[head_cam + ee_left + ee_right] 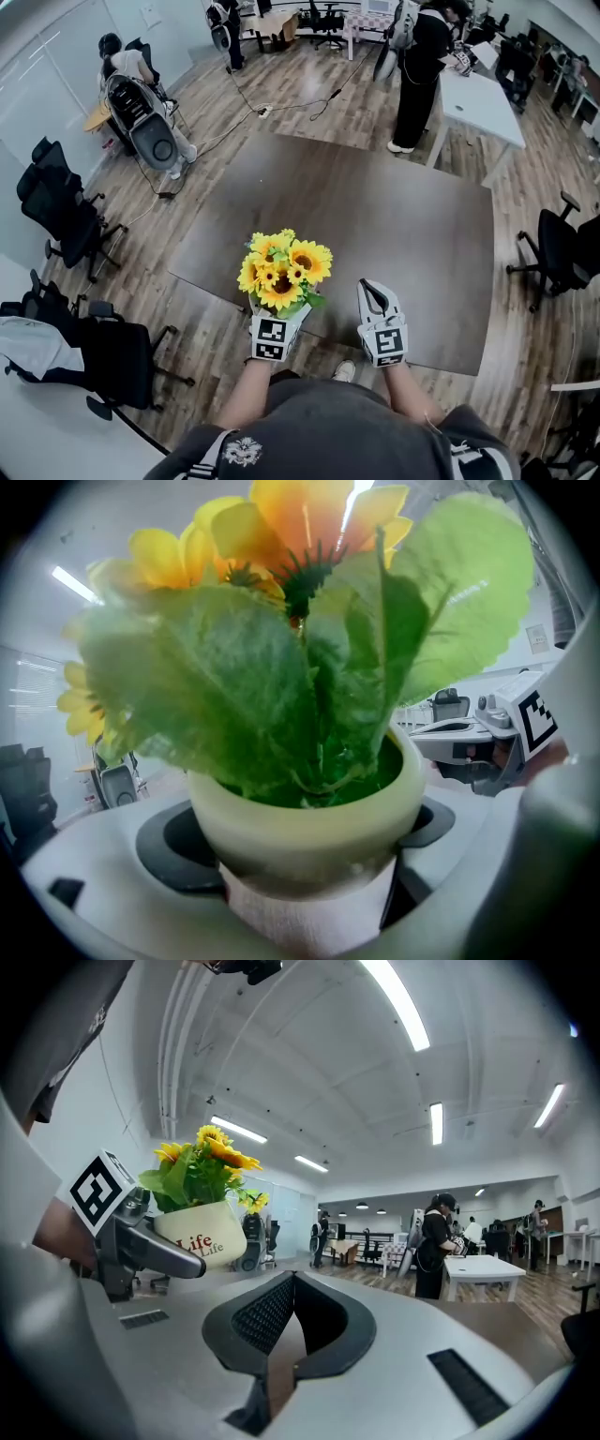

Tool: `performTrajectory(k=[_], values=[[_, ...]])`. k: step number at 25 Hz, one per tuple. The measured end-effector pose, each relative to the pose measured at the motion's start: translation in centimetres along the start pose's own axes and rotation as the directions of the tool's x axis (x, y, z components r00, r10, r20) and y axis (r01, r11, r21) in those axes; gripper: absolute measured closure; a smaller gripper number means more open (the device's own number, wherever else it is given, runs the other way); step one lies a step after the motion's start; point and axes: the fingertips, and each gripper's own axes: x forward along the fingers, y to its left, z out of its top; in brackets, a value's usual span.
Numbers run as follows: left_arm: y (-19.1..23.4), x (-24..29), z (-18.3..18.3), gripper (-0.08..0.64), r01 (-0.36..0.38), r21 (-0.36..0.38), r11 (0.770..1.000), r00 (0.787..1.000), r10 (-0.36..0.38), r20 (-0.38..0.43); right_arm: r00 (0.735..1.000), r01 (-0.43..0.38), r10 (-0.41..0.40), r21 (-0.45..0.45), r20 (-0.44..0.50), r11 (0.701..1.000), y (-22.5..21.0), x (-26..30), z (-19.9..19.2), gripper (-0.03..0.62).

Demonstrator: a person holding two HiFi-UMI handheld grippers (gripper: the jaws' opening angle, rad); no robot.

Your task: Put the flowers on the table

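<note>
A bunch of yellow sunflowers (284, 267) with green leaves stands in a cream pot, held upright over the near edge of the dark brown table (394, 216). My left gripper (279, 323) is shut on the pot. In the left gripper view the pot (305, 832) fills the space between the jaws, and the leaves hide most of what lies behind. My right gripper (373, 292) hovers just to the right, shut with nothing in it. In the right gripper view its pads (272, 1312) meet, and the pot (202, 1232) shows at the left.
Black office chairs (66, 216) stand left of the table and another chair (558, 248) stands at its right. A person in black (417, 75) stands beyond the far edge beside a white table (478, 98). Someone sits at the far left (127, 66).
</note>
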Motion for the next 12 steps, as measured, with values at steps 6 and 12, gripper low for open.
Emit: performTrajectory(k=[6, 12], values=[[-1.0, 3.6, -0.7, 0.015, 0.01, -0.009, 1.0, 0.999, -0.01, -0.041, 0.999, -0.035, 0.035, 0.009, -0.008, 0.999, -2.2, 1.8, -0.8, 0.569], [-0.8, 8.8, -1.1, 0.015, 0.052, -0.023, 0.998, 0.995, -0.053, -0.083, 0.999, -0.021, 0.021, 0.005, -0.035, 1.0, -5.6, 5.2, -1.3, 0.569]])
